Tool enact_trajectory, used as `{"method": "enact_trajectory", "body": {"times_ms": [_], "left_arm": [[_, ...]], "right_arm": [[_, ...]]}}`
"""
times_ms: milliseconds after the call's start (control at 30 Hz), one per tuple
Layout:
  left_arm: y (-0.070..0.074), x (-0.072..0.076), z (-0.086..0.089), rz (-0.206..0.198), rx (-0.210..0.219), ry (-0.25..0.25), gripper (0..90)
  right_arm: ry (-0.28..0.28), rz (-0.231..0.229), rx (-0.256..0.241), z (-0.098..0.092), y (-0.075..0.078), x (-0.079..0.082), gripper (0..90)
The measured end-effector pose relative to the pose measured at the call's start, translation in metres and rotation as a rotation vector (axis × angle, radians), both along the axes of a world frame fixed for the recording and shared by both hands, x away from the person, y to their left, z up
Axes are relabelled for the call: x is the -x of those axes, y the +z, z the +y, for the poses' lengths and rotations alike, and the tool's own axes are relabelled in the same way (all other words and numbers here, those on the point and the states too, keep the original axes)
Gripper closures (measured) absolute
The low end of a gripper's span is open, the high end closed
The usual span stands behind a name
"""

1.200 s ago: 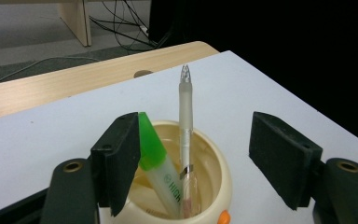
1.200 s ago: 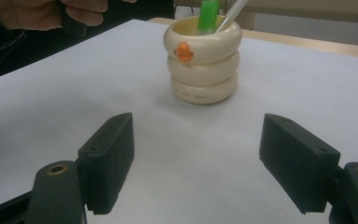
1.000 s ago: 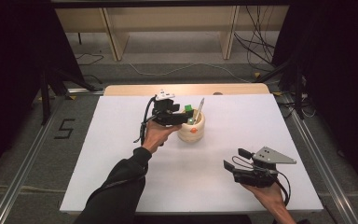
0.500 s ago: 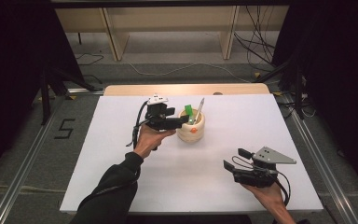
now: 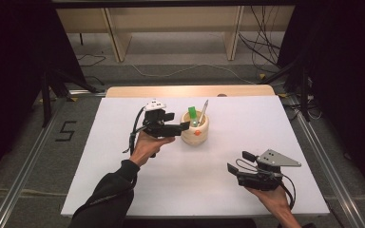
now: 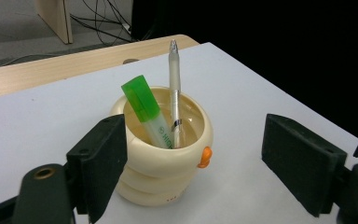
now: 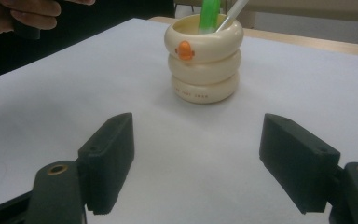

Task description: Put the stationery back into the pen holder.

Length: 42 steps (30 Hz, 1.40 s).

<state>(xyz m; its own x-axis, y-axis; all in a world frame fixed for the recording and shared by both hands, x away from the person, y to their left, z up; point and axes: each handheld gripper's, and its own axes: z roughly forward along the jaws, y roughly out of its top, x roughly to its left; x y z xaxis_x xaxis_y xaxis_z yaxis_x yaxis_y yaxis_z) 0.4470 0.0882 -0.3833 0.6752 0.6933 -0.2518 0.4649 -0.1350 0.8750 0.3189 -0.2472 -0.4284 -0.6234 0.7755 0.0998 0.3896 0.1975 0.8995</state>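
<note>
White table [image 5: 123,190] — cream cup [image 5: 195,133] just ahead of left claw [image 5: 183,127], released; right claw [image 5: 235,162] released, well apart.

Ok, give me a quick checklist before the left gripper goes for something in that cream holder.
1. Left gripper open: ok, jaws stand wide apart.
2. Left gripper free of load: ok, nothing between the jaws.
3. Cream holder upright on the white table: ok.
4. Contents reachable: ok, the green highlighter and the silver pen both stick up above the rim.
5. Highlighter and pen apart enough for a clean grasp of one: cannot tell, they stand close together.
6. Right gripper out of the way: ok, open and held off near the table's front right.
</note>
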Motion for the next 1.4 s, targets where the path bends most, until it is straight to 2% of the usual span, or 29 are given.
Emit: {"method": "enact_trajectory", "body": {"times_ms": [267,467,967,1400], "left_arm": [[-0.001,0.009,0.005,-0.009,0.012,-0.009,21.7],[-0.004,0.015,0.010,-0.011,0.002,-0.020,20.6],[-0.003,0.033,0.015,-0.028,0.007,-0.047,20.3],[-0.003,0.060,0.027,-0.053,0.025,-0.072,19.7]], "right_arm": [[0.001,0.000,-0.001,0.000,0.000,0.000,27.2],[0.001,0.003,-0.002,0.000,0.000,0.000,27.2],[0.002,-0.001,-0.003,0.000,0.001,0.001,27.2],[0.005,-0.004,-0.003,0.000,0.000,0.001,27.2]]}}
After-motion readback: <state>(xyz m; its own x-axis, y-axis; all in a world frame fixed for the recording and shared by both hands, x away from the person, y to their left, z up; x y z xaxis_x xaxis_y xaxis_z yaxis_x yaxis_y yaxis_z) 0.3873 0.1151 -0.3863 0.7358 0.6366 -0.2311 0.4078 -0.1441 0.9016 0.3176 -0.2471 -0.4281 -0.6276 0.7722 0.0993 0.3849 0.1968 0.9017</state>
